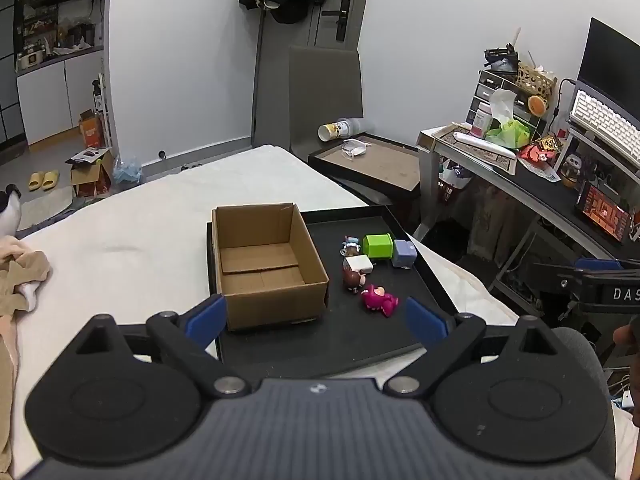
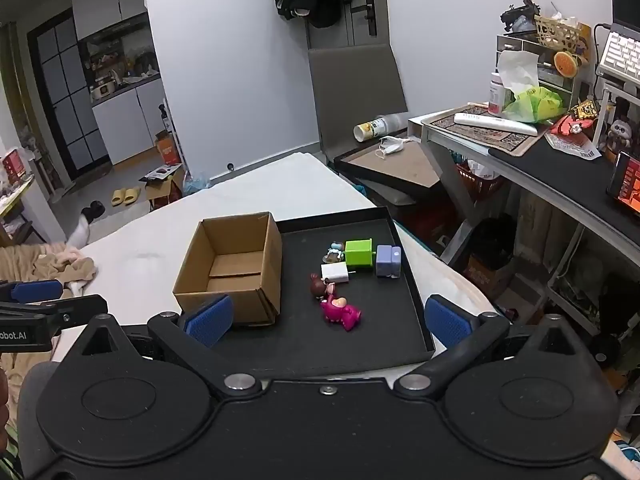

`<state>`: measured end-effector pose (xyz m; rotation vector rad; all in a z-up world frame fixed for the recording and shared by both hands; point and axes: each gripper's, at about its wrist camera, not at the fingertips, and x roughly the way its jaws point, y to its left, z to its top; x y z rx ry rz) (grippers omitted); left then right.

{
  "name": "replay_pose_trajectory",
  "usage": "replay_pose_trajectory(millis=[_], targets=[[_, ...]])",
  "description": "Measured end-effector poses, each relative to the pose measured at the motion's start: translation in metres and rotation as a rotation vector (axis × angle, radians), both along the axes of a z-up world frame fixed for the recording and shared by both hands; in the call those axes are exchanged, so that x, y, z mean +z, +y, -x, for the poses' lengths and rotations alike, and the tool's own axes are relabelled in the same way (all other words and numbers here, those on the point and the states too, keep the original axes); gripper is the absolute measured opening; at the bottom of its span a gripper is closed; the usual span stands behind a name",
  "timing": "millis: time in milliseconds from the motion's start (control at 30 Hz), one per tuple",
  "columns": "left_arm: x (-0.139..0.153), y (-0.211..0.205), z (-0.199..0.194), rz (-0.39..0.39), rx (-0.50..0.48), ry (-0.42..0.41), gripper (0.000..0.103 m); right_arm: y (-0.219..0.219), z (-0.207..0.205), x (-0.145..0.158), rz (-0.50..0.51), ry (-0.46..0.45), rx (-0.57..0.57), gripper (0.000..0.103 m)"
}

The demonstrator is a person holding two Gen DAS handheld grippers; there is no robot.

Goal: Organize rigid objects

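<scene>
An open, empty cardboard box (image 1: 264, 264) (image 2: 236, 268) stands on the left part of a black tray (image 1: 360, 332) (image 2: 372, 344) on a white bed. To its right on the tray lie a pink figure (image 1: 378, 300) (image 2: 340, 312), a brown figure (image 1: 353, 279) (image 2: 319, 286), a white cube (image 1: 359, 265) (image 2: 335, 271), a green cube (image 1: 378, 246) (image 2: 359, 253), a lilac block (image 1: 404, 253) (image 2: 387, 261) and a small blue-grey figure (image 1: 350, 243) (image 2: 335, 251). My left gripper (image 1: 316, 322) and right gripper (image 2: 328, 320) are both open and empty, hovering at the tray's near edge.
A beige cloth (image 1: 16, 276) (image 2: 60, 264) lies on the bed at the left. A cluttered desk (image 1: 520, 168) (image 2: 540, 156) stands to the right, a second tray with a mask (image 1: 376, 160) behind. The other gripper shows at each view's side edge (image 1: 600, 292) (image 2: 32, 312).
</scene>
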<state>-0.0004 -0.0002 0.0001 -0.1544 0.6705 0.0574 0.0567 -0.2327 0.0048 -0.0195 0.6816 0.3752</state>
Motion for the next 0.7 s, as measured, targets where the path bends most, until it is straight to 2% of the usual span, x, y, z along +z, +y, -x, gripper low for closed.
replay_pose_trajectory(millis=[367, 700], targets=[[-0.009, -0.013, 0.002, 0.004, -0.012, 0.009, 0.095, 0.0, -0.001, -0.004, 0.012, 0.01, -0.002, 0.103], [-0.008, -0.008, -0.003, 0.012, -0.022, 0.027, 0.095, 0.003, 0.0, -0.005, 0.02, 0.018, 0.0, 0.103]])
